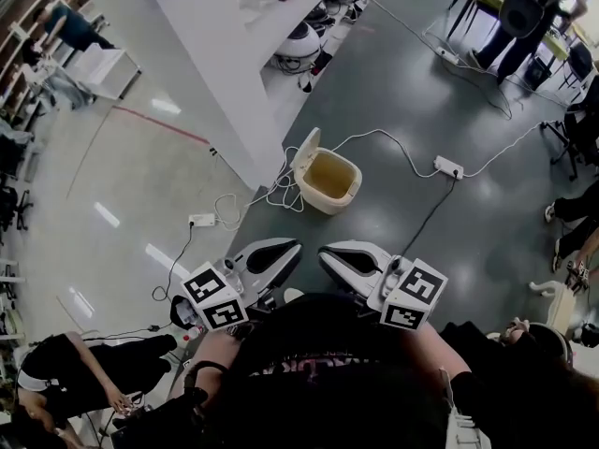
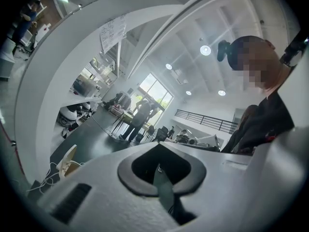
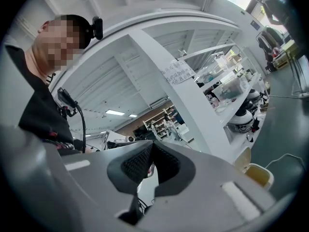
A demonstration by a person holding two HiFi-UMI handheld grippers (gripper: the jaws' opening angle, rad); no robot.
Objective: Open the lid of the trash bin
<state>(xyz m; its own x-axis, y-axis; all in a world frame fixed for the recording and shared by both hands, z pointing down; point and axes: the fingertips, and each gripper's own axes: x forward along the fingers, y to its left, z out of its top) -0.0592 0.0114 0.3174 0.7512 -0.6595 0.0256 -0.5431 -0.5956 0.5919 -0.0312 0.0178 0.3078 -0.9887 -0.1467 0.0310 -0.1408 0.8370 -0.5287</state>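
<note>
Standing on the dark floor (image 1: 468,241), the trash bin (image 1: 329,181) is well apart from both tools, ahead of them and roughly on the line between their tips. Its lid (image 1: 304,152) is already up, upright along the bin's left edge in the head view, with the yellowish inside exposed.

- Left tool (image 1: 281,255): held close to the person's body, tip aimed toward the bin. Jaws closed together, nothing between them. Marker cube (image 1: 213,297) at its rear.
- Right tool (image 1: 339,258): just beside the left one, likewise aimed toward the bin. Jaws closed, nothing gripped.
- Neither tool touches the bin or the lid.

In the left gripper view the bin (image 2: 67,161) shows small and low at the left, beyond the tool's body. In the right gripper view it (image 3: 258,174) sits low at the right, lid (image 3: 244,158) raised.

A white cable (image 1: 393,138) runs past the bin to a power strip (image 1: 449,166) on its right. A white partition (image 1: 215,73) rises just beyond the bin's left side.
</note>
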